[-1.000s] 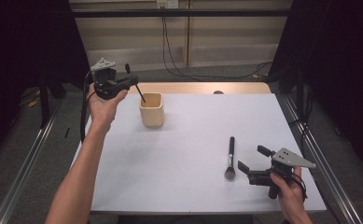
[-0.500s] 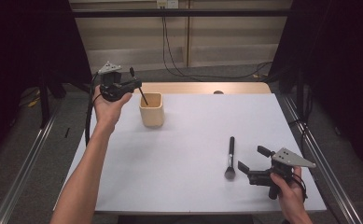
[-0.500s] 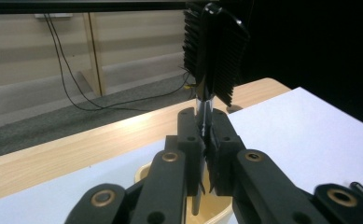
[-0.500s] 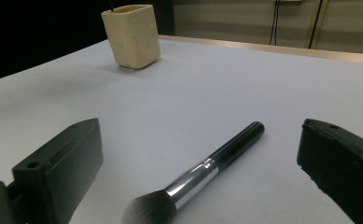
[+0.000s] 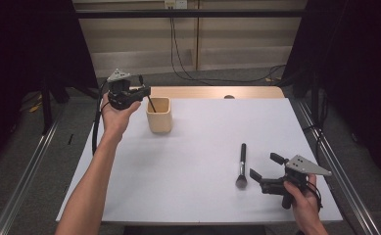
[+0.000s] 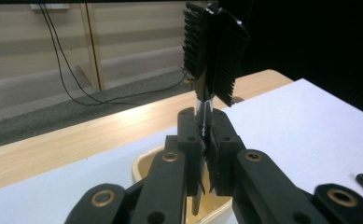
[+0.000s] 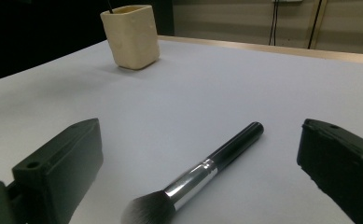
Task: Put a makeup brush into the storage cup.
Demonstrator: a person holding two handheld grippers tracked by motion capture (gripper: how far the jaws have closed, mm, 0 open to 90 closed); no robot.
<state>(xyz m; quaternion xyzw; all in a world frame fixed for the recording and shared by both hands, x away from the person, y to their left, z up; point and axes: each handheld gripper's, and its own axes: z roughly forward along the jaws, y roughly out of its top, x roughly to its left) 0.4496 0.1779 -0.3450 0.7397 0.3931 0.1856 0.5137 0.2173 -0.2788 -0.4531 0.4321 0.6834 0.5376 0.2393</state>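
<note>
My left gripper [image 5: 145, 93] is shut on the thin handle of a black comb brush [image 6: 214, 51]. The brush's toothed head points up in the left gripper view, where my left gripper [image 6: 206, 135] sits right above a cream cup [image 6: 142, 169]. The handle's lower end [image 5: 152, 105] dips into the cream cup [image 5: 159, 115] at the table's back left. A black makeup brush [image 5: 242, 164] with a silver collar lies flat at the front right. My right gripper [image 5: 265, 165] stands open just right of it, its jaws on either side of the makeup brush [image 7: 207, 170] without touching.
The white tabletop [image 5: 202, 142] ends at a wooden strip [image 5: 217, 92] along the back. Metal rails run down both sides of the table. Cables hang on the far wall. The cream cup [image 7: 131, 36] shows far off in the right gripper view.
My left gripper has shifted a little to the right, toward the cup, with the comb brush in it. The right gripper and the makeup brush have not moved.
</note>
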